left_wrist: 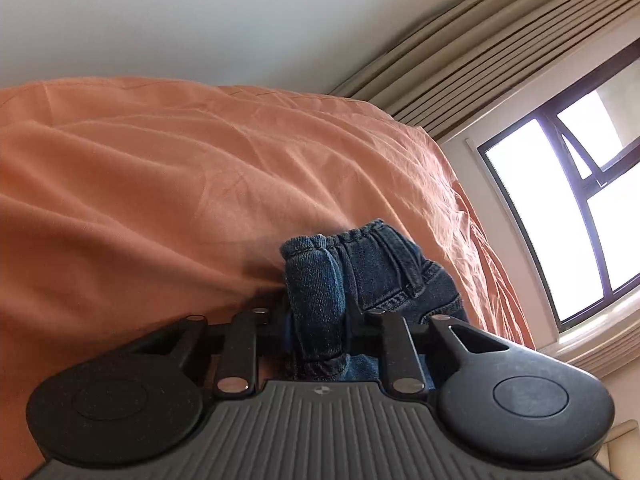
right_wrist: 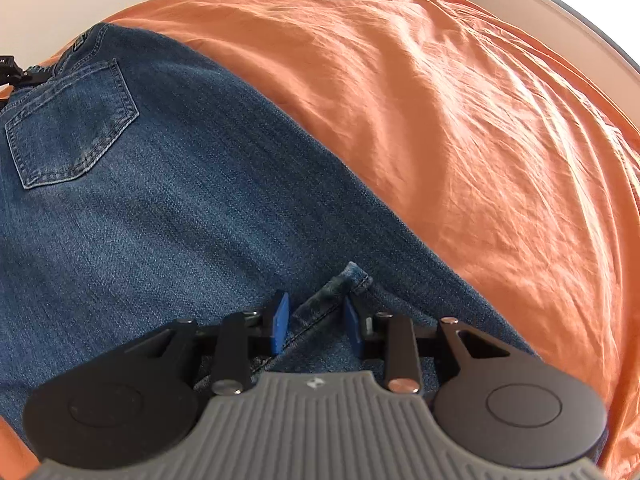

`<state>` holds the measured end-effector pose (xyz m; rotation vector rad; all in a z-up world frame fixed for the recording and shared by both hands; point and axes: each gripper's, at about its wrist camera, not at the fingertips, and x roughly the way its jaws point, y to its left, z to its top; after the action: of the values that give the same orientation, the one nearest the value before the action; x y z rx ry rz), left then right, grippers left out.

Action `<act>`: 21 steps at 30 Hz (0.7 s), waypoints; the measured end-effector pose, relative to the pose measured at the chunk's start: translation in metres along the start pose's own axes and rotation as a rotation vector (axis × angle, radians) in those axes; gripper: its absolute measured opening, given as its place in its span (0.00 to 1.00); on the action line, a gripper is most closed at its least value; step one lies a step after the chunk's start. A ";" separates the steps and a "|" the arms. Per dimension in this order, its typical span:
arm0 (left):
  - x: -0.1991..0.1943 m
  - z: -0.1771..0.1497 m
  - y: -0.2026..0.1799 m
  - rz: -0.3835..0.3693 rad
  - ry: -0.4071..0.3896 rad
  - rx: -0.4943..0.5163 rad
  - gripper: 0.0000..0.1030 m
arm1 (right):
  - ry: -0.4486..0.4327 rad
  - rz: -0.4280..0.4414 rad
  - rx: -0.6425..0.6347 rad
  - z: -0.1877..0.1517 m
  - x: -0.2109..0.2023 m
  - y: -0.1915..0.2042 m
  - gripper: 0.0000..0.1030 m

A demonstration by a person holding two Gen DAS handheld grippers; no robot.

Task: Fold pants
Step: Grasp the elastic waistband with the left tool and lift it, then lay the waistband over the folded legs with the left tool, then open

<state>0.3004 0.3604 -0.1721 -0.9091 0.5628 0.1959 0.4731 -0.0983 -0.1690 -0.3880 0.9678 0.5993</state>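
At the bottom of the left wrist view, the left gripper [left_wrist: 320,332] is closed tight on a thick bunch of the jeans [left_wrist: 360,272], near the waist part with its stitched band. At the bottom of the right wrist view, the right gripper [right_wrist: 316,320] has its blue pads [right_wrist: 280,320] a little apart, with a hem edge of the jeans [right_wrist: 160,184] lying between them; the pads do not seem to press on it, so it looks let go or not yet grabbed. The jeans lie spread flat across the left and middle of that view, with the back pocket [right_wrist: 72,124] in the upper left. They are soft and floppy but thick and a bit heavy, so they will sag and drag. Seams, hems and the waistband are the best places to hold, since they are firm. Farther back is the orange bed sheet [right_wrist: 460,120], wrinkled and soft.
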 end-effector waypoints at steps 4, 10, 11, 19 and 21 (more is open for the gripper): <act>-0.030 0.002 -0.040 -0.024 -0.059 0.105 0.17 | -0.060 -0.009 0.084 -0.008 -0.033 -0.008 0.25; -0.084 -0.018 -0.131 -0.103 -0.125 0.310 0.17 | -0.093 -0.006 0.151 -0.039 -0.089 -0.019 0.25; -0.093 -0.025 -0.148 -0.119 -0.133 0.352 0.17 | -0.097 -0.004 0.168 -0.047 -0.098 -0.023 0.25; -0.123 -0.132 -0.295 -0.179 -0.172 0.752 0.17 | -0.123 0.034 0.278 -0.115 -0.143 -0.044 0.24; -0.115 -0.166 -0.321 -0.177 -0.147 0.824 0.17 | -0.132 0.039 0.299 -0.131 -0.150 -0.050 0.23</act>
<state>0.2672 0.0422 0.0316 -0.1365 0.3680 -0.1312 0.3558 -0.2543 -0.1066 -0.0625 0.9228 0.4992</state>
